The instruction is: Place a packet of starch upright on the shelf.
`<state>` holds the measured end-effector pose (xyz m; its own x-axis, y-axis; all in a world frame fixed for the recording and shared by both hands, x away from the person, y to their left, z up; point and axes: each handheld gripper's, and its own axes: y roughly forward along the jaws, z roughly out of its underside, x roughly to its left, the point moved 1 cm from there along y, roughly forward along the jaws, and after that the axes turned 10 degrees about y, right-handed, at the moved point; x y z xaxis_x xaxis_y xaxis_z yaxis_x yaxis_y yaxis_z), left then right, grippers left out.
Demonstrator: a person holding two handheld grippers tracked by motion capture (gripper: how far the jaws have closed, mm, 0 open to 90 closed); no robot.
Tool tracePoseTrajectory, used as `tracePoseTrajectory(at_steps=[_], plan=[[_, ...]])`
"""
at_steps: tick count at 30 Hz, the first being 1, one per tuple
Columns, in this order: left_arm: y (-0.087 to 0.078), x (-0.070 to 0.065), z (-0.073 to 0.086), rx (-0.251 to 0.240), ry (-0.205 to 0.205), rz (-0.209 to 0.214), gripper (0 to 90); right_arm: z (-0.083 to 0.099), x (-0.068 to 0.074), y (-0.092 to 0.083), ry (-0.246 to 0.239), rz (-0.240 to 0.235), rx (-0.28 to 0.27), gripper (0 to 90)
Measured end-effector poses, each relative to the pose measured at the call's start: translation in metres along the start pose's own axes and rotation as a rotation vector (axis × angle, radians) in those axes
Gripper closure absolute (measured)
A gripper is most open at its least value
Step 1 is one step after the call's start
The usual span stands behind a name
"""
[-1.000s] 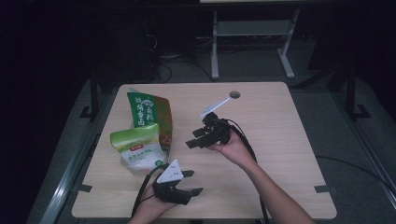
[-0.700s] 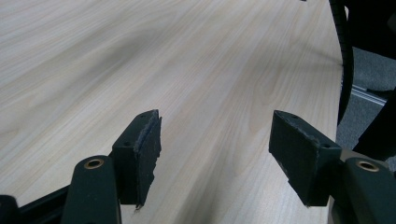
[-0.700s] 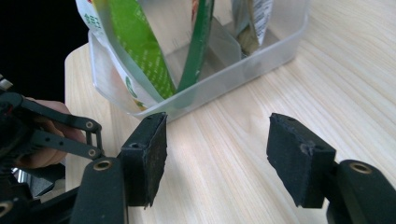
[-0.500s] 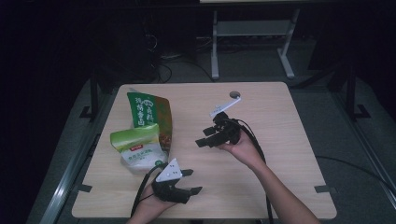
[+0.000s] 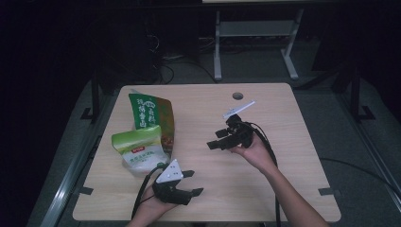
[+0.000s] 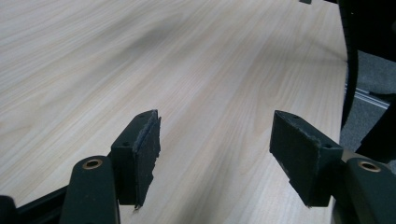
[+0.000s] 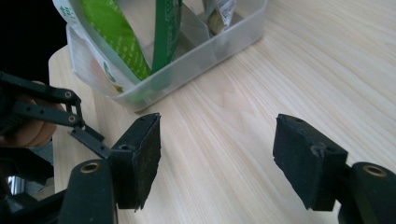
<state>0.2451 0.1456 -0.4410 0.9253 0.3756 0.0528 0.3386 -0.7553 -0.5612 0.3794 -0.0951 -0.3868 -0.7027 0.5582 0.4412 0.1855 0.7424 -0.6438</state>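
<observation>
Both tongs, left (image 5: 190, 182) and right (image 5: 219, 139), open and empty, clear bin of snack bags (image 5: 142, 153) just beside left.

The table (image 5: 293, 156) is pale wood with fine grain. On it, a clear plastic tub (image 7: 219, 44) holds two snack bags: the taller bag (image 5: 151, 116) is dark green with white lettering and a brownish lower part, and the front bag (image 5: 139, 146), just before it, is light green above and white below. Both grippers, left (image 5: 189, 182) and right (image 5: 215, 139), are black; the left one carries a pale grey plate (image 5: 169, 172).
</observation>
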Motion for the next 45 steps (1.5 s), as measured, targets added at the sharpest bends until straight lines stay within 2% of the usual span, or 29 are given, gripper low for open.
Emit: tracePoseTrajectory(at_steps=[5,25,30,45], plan=[[-0.001,0.001,0.000,-0.004,0.002,-0.004,32.9,0.008,-0.007,-0.006,0.029,0.015,-0.002,29.4],[-0.003,0.004,0.000,-0.003,-0.003,-0.015,31.9,0.044,-0.029,-0.033,0.087,0.054,-0.030,29.1],[-0.003,0.005,0.001,-0.003,-0.009,-0.021,31.6,0.061,-0.038,-0.038,0.119,0.054,-0.040,28.6],[-0.001,0.003,0.002,0.001,-0.013,-0.017,31.3,0.097,-0.048,-0.050,0.154,0.077,-0.062,28.7]])
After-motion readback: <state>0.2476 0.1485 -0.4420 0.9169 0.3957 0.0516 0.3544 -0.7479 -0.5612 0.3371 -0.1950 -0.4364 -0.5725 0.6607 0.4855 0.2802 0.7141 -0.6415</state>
